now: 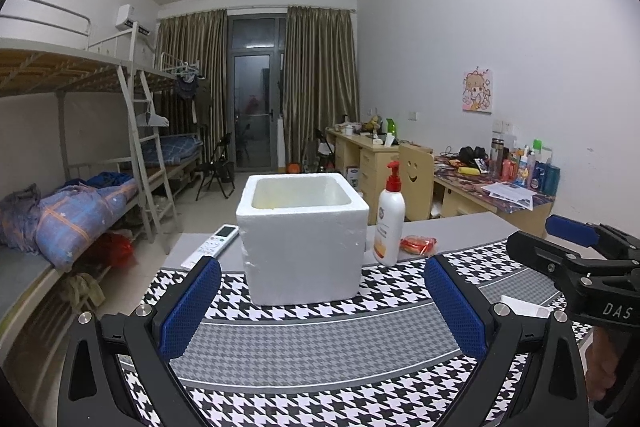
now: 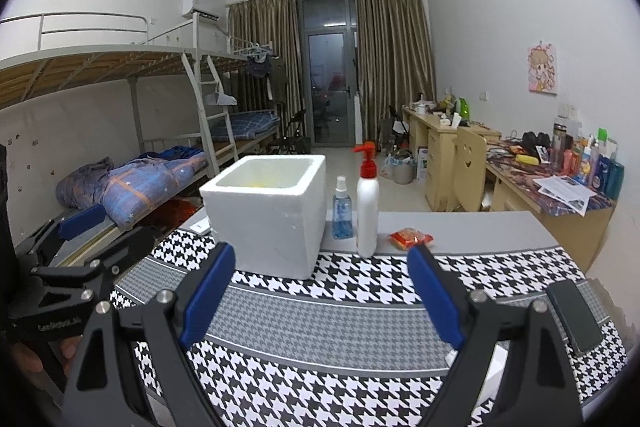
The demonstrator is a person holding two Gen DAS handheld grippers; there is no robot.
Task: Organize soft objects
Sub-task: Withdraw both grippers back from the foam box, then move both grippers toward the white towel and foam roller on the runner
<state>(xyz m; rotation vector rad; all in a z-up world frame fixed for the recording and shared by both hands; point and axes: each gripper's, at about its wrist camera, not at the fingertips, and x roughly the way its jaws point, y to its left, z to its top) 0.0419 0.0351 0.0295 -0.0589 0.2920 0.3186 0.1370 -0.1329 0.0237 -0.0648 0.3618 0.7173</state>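
Observation:
A white foam box (image 1: pixel 302 237) stands open-topped on the houndstooth mat (image 1: pixel 320 347); something yellowish shows on its inner floor. It also shows in the right wrist view (image 2: pixel 266 211). A small red soft packet (image 1: pixel 418 245) lies on the grey table behind the mat, right of a pump bottle; it shows in the right wrist view (image 2: pixel 410 238) too. My left gripper (image 1: pixel 322 307) is open and empty, just in front of the box. My right gripper (image 2: pixel 320 295) is open and empty, over the mat, right of the box.
A white lotion pump bottle (image 1: pixel 390 223) stands right of the box, and a blue spray bottle (image 2: pixel 342 211) beside it. A remote control (image 1: pixel 212 245) lies left of the box. A dark phone (image 2: pixel 574 315) lies on the mat's right. Bunk beds are left, desks right.

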